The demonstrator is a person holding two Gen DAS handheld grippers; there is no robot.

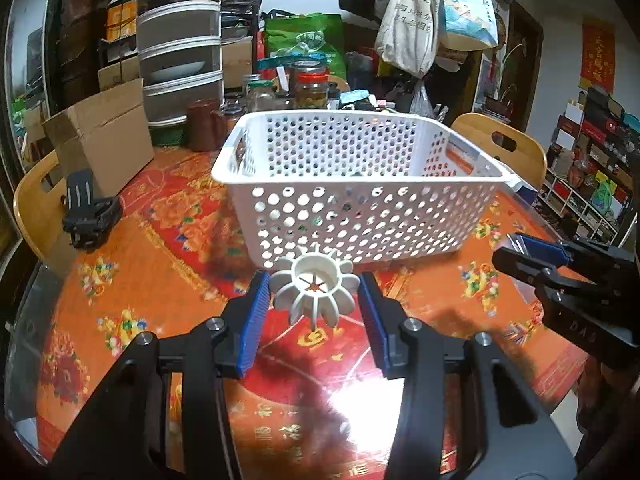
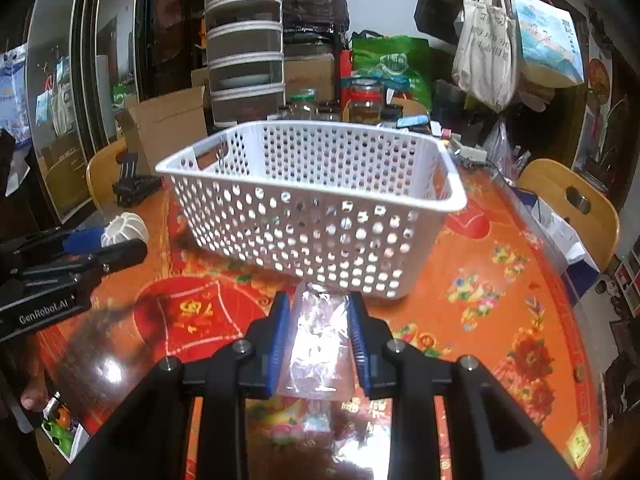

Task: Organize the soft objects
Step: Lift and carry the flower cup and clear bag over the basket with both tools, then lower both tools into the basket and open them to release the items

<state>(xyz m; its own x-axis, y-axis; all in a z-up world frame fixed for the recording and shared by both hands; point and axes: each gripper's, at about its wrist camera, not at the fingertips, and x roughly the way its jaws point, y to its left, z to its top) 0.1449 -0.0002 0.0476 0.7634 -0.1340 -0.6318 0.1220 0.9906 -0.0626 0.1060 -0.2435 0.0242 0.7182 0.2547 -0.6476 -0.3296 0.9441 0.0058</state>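
Observation:
A white perforated basket stands on the red and orange table; it also shows in the right wrist view. My left gripper is shut on a white ribbed soft ball and holds it just in front of the basket's near wall. The same ball shows at the left in the right wrist view. My right gripper is shut on a clear plastic bag, held in front of the basket. The right gripper shows at the right of the left wrist view.
A cardboard box, stacked mesh food covers and several jars stand behind the basket. A black clamp lies at the table's left edge. Wooden chairs stand around the table. A small packet lies at lower left.

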